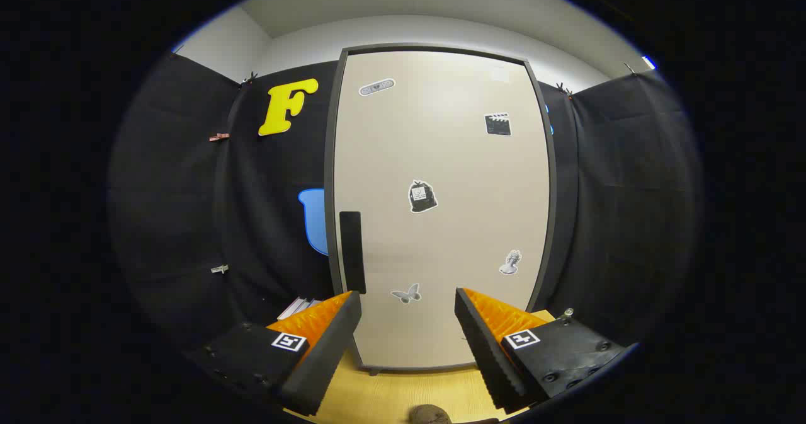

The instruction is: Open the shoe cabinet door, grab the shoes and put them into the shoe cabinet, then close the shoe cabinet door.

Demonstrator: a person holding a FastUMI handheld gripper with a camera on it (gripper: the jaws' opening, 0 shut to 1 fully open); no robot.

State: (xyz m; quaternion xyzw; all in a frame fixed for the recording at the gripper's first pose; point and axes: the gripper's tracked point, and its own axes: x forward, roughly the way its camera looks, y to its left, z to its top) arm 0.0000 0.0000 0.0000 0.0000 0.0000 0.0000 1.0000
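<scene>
Gripper [408,323]: fingers spread wide apart, nothing between them, pressing on nothing; it points straight at the lower part of the cabinet front.
Shoe cabinet [441,210]: tall, upright, pale beige front in a dark grey frame; stands beyond the fingers, on the wooden surface, against the black cloth wall.
Cabinet door [453,159]: closed, flush within its frame.
Door handle [352,251]: black vertical bar by the door's left edge, just above the left finger's tip, apart from it.
Stickers [422,197]: several small monochrome ones scattered over the door; a butterfly one sits lowest, between the two fingertips.
Wooden surface [403,392]: light yellow, under the cabinet and under the fingers.
Brown rounded object [428,415]: low between the fingers, nearer than the cabinet; mostly cut off, kind cannot be told.
Pale flat items [301,307]: left of the cabinet's foot, behind the left finger; too hidden to identify.
</scene>
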